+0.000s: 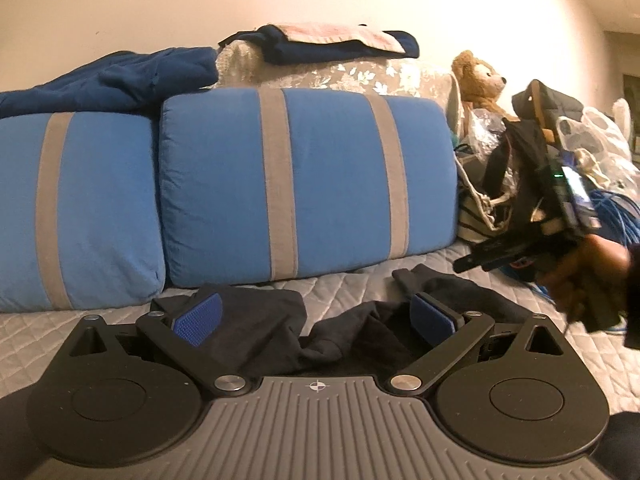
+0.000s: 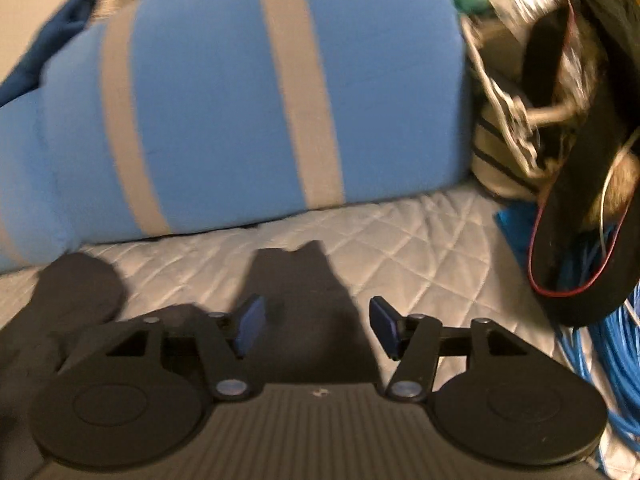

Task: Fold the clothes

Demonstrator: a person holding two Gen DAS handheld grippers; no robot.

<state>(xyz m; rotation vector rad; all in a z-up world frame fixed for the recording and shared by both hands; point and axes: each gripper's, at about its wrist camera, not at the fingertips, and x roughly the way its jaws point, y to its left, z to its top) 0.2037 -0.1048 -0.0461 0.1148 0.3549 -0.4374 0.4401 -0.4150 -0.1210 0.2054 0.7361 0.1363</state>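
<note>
A dark garment [image 1: 304, 328] is lying crumpled on the quilted bed [image 1: 480, 280], just in front of the blue striped pillows [image 1: 304, 184], its long axis running left to right across the near edge of the mattress. The left gripper [image 1: 316, 314] is hanging low right over it with its fingers [image 1: 200, 314] spread wide and holding nothing, one pad sitting above the left bunch of cloth and the other above the right bunch, so the fabric is lying directly between and just beyond them. The right gripper [image 2: 316, 326] is hovering further right, its fingers [image 2: 252, 320] likewise parted and empty; in its blurred view a dark flap of the same garment [image 2: 304, 304] is pointing away toward the pillows, and more dark cloth is showing at the lower left, though whether that is a sleeve or a leg cannot be told. In the left wrist view the right gripper [image 1: 476, 261] is appearing raised at the right, above the bed, so the left one is judged nearer the cloth. Whether this bunching is an unfolded heap or a half-made fold is not settled by these views
</note>
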